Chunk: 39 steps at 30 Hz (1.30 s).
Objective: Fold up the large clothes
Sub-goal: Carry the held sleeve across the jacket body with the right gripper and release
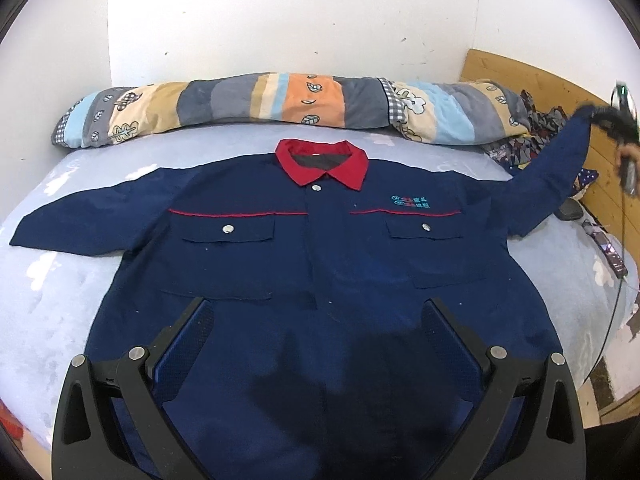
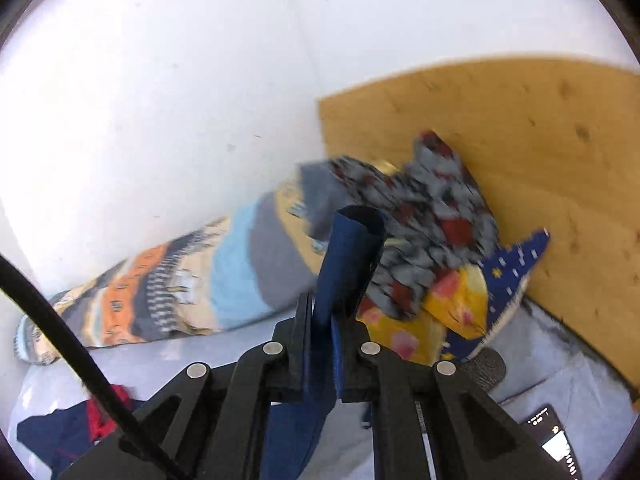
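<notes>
We see the navy jacket (image 1: pixel 320 248) spread front-up on the bed (image 1: pixel 60 300), red collar (image 1: pixel 322 166) toward the rolled patchwork quilt (image 1: pixel 248 100); no containers in view. Left claw (image 1: pixel 316 316) hangs over the jacket's lower front with jaws spread wide, gripping nothing; right claw (image 2: pixel 320 312) is clamped on the sleeve cuff (image 2: pixel 352 248), that sleeve lifted off the bed toward the wooden headboard (image 2: pixel 520 140).

Left gripper (image 1: pixel 316 312): jaws wide apart, tilted down, holding nothing.
Right gripper (image 2: pixel 322 320): clamped on sleeve (image 2: pixel 348 256), raised at 3 o'clock.
</notes>
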### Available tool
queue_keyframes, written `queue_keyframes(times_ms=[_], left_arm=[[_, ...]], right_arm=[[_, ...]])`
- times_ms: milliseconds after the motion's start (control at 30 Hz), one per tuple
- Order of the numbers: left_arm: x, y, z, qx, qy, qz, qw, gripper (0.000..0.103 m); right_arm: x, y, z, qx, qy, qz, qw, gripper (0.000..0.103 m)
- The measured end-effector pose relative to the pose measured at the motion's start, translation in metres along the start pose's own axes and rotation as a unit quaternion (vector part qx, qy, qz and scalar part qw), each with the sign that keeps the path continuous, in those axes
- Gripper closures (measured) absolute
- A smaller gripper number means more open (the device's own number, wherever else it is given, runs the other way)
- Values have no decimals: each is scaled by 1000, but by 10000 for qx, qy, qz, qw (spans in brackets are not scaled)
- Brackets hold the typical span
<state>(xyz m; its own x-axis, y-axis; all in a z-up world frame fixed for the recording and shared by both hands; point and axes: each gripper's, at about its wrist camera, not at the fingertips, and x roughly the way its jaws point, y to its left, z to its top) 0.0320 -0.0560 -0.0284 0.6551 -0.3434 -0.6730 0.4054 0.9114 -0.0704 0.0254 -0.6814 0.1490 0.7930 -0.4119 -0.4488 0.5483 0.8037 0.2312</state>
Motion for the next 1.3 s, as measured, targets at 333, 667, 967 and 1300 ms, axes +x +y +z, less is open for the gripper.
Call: queue_keyframes(times_ms=[333, 667, 967, 1300], left_arm=[[9, 30, 44, 288, -249, 408, 9984, 0], [-12, 110, 54, -436, -381, 775, 9953, 0], [-55, 165, 52, -954, -771, 910, 9883, 0], [-75, 207, 45, -1406, -814, 1032, 9813, 0]], right_arm=[[-86, 162, 14, -853, -29, 891, 9924, 93], [-109, 356, -40, -1651, 352, 1742, 9701, 93], [-81, 528, -173, -2178, 1098, 2301, 9421, 94], [1, 624, -376, -2742, 2165, 2346, 9071, 94]])
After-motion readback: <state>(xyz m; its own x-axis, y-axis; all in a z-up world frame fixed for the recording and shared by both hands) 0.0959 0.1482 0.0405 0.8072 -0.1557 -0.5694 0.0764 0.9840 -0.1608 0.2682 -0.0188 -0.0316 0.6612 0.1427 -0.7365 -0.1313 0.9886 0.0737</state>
